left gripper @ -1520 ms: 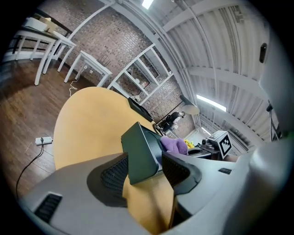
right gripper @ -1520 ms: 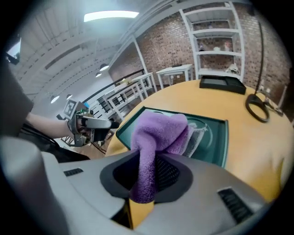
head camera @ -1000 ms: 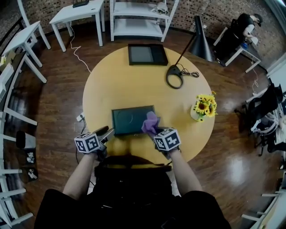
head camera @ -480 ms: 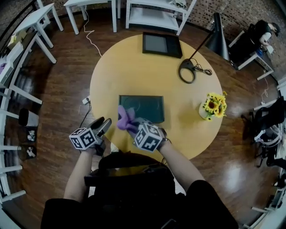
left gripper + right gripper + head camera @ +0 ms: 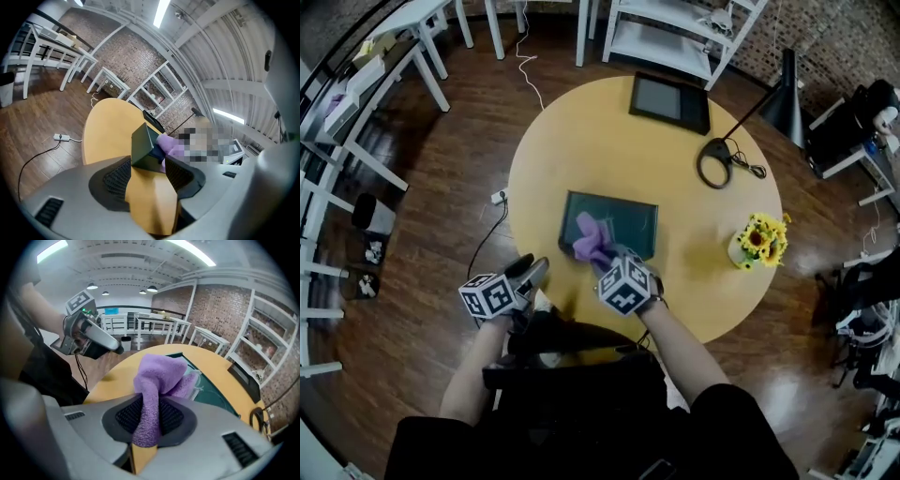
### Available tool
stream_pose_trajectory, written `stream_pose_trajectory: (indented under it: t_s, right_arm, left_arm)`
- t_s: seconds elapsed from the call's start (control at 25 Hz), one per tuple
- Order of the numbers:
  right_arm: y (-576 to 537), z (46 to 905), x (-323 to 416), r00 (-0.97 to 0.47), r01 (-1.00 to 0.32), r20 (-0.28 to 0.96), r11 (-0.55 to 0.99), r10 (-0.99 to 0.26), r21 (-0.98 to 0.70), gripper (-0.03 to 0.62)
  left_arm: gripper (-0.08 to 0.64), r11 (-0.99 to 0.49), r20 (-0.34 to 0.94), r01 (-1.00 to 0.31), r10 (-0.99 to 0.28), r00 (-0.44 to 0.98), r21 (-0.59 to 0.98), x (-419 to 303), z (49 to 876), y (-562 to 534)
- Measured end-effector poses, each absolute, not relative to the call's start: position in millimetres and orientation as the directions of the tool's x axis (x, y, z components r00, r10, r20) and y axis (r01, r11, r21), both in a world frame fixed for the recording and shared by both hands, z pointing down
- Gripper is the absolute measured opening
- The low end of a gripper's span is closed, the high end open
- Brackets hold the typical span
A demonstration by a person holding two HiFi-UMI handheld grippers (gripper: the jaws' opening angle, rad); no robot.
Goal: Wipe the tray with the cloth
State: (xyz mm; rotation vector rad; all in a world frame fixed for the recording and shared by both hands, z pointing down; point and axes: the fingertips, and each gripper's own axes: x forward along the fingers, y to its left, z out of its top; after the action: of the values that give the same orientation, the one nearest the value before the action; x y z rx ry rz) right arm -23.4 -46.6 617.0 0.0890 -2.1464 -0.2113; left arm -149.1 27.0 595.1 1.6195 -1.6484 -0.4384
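Tray [image 5: 623, 214], dark green, rectangular, shallow-rimmed: lies flat near the middle of the table [image 5: 581, 141], round, yellow wood, on the side nearer the person. Cloth [image 5: 592, 242], purple, fleecy, bunched: sits over the tray's near-left part, its free end spread on the green surface, its other end gathered upward. Right gripper [image 5: 605, 261], grey with a marker cube: jaws drawn narrow and clamped on the cloth, a fold of which hangs down between the ribbed pads in the right gripper view [image 5: 149, 416]; it is angled down at the tray's near edge. Same view shows the cloth [image 5: 159, 373] heaped ahead of the jaws and the tray [image 5: 215, 392] beyond it. Left gripper [image 5: 536, 269], same make: poised at the table's near-left rim, close to the tray's near-left corner but apart from it. In its own view the left gripper [image 5: 147, 161] has its jaws wide with nothing gripped, bare tabletop between them and the tray's corner [image 5: 143, 143] ahead. Desk lamp [image 5: 717, 161], black, ring base, long stem: stands at the table's far right. Sunflowers [image 5: 759, 239], yellow, in a small pot: stand at the right edge. Panel [image 5: 668, 101], black, flat, rectangular: lies at the far edge. Power strip [image 5: 499, 197], white, corded: lies on the floor [image 5: 441, 234], dark wood boards, left of the table.
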Motion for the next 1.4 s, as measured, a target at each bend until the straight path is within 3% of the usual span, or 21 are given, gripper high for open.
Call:
stream_pose_trajectory:
  t_s: [0.48, 0.72, 0.92, 1.24, 1.4]
  right_arm:
    - [-93, 625, 69, -0.522, -0.394, 0.799, 0.915, -0.298, 0.084, 0.075]
    - [-95, 655, 139, -0.391, -0.531, 0.851, 0.841, -0.351, 0.102, 0.077]
    - [-105, 639, 199, -0.416, -0.686, 0.8, 0.727, -0.432, 0.035, 0.077]
    - [-111, 588, 238, -0.411, -0.768, 0.757, 0.641, -0.507, 0.013, 0.089]
    - [-119, 578, 240, -0.394, -0.79, 0.749, 0.612, -0.532, 0.019, 0.157]
  left_arm:
    - [0.219, -0.045, 0.29, -0.758, -0.908, 0.302, 0.651, -113, 580, -37]
    - [0.219, -0.067, 0.292, -0.755, -0.897, 0.331, 0.652, -114, 576, -49]
    - [0.219, -0.093, 0.244, -0.758, -0.915, 0.32, 0.646, -120, 555, -51]
    - [0.219, -0.209, 0.139, -0.794, -0.929, 0.344, 0.571, -116, 506, -85]
    - [0.219, -0.238, 0.12, -0.8, -0.926, 0.358, 0.551, -110, 490, -97]
